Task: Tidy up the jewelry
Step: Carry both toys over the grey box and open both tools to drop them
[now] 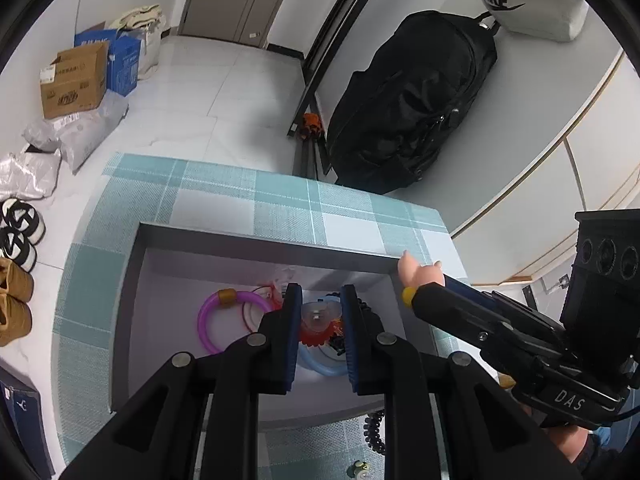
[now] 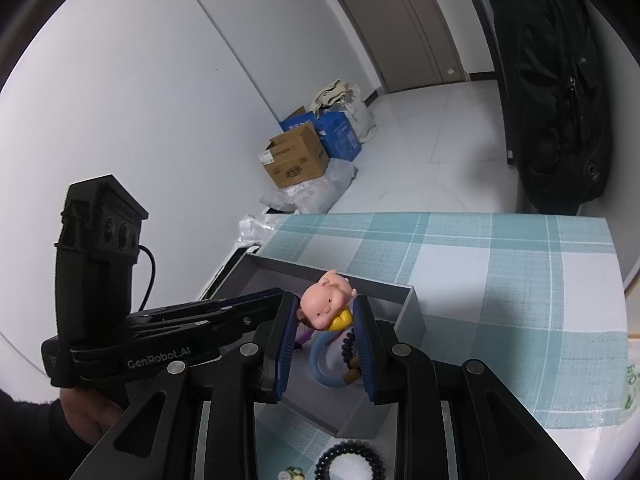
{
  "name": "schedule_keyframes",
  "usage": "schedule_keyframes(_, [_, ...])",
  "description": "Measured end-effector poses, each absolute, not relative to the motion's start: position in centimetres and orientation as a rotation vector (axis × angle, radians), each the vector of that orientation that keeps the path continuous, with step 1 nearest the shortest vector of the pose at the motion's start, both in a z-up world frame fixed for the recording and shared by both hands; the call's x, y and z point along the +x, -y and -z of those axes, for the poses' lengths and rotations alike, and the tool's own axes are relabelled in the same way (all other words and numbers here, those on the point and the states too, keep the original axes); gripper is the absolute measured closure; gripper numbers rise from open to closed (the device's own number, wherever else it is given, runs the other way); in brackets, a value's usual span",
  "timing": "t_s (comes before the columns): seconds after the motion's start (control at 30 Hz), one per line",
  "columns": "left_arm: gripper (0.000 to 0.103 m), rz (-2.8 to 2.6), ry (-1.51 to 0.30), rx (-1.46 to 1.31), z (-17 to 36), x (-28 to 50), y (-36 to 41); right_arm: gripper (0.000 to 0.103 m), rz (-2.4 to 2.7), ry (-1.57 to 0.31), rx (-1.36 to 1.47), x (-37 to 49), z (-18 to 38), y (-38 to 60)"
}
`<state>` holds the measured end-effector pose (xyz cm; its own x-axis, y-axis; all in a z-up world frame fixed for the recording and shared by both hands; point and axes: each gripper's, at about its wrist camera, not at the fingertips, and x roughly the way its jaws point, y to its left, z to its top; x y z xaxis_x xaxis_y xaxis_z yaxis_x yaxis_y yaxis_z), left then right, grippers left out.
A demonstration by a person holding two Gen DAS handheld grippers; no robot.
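Left wrist view: left tool [image 1: 320,308] pads clamped on a small clear-and-red trinket [image 1: 318,322], held over the inside of the grey box [image 1: 256,240]. Under and ahead of the tool in the box: purple bangle [image 1: 208,328] to its left, thin dark red ring [image 1: 256,312] beside that, light blue bangle [image 1: 320,364] directly under the tool. Box sits on the teal plaid surface [image 1: 224,192]. Right of the tool, the right tool [image 1: 414,294] reaches in from the side with a pink pig figure [image 1: 418,272] at its tip, at the box's right wall. Black bead bracelet [image 1: 374,428] lies on the surface behind the tool, outside the box.

Right wrist view: right tool [image 2: 326,312] jaws closed on the pig figure [image 2: 328,304], pink head up, yellow body between the pads. Below the tool, inside the grey box [image 2: 404,296], light blue bangle [image 2: 320,360] and dark beads. Left tool body [image 2: 168,328] is just left of this tool, its tip hidden, a hand [image 2: 88,412] gripping it. Black bead bracelet [image 2: 348,460] on the plaid surface [image 2: 500,272] behind the tool, outside the box.
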<state>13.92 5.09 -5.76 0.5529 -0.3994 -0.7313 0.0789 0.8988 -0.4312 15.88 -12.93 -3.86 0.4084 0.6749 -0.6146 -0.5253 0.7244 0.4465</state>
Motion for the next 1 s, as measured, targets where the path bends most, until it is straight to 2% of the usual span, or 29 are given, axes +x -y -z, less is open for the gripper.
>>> schedule_keyframes(0.43, [0.088,0.302,-0.965,-0.391,5.9,14.3,-4.9,0.074,-0.735,-0.892,0.207,16.4,4.7,13.0])
schedule_keyframes(0.5, [0.083,0.292,-0.978,-0.39,6.0,14.4,-4.8,0.074,-0.749,-0.895,0.229,16.4,4.8,13.1])
schedule_keyframes(0.6, [0.069,0.28,-0.974,-0.388,5.9,14.2,-4.9,0.063,-0.747,-0.861,0.207,15.9,4.2,13.1])
schedule_keyframes(0.67, [0.065,0.285,-0.961,-0.394,5.6,13.9,-5.0,0.051,-0.74,-0.846,0.204,15.7,3.9,13.1])
schedule_keyframes(0.93, [0.061,0.276,-0.943,-0.377,5.1,13.0,-4.9,0.033,-0.699,-0.802,0.207,14.9,3.1,14.0])
schedule_keyframes(1.0, [0.056,0.269,-0.941,-0.359,4.9,12.7,-4.8,0.029,-0.686,-0.795,0.206,14.6,3.0,14.3])
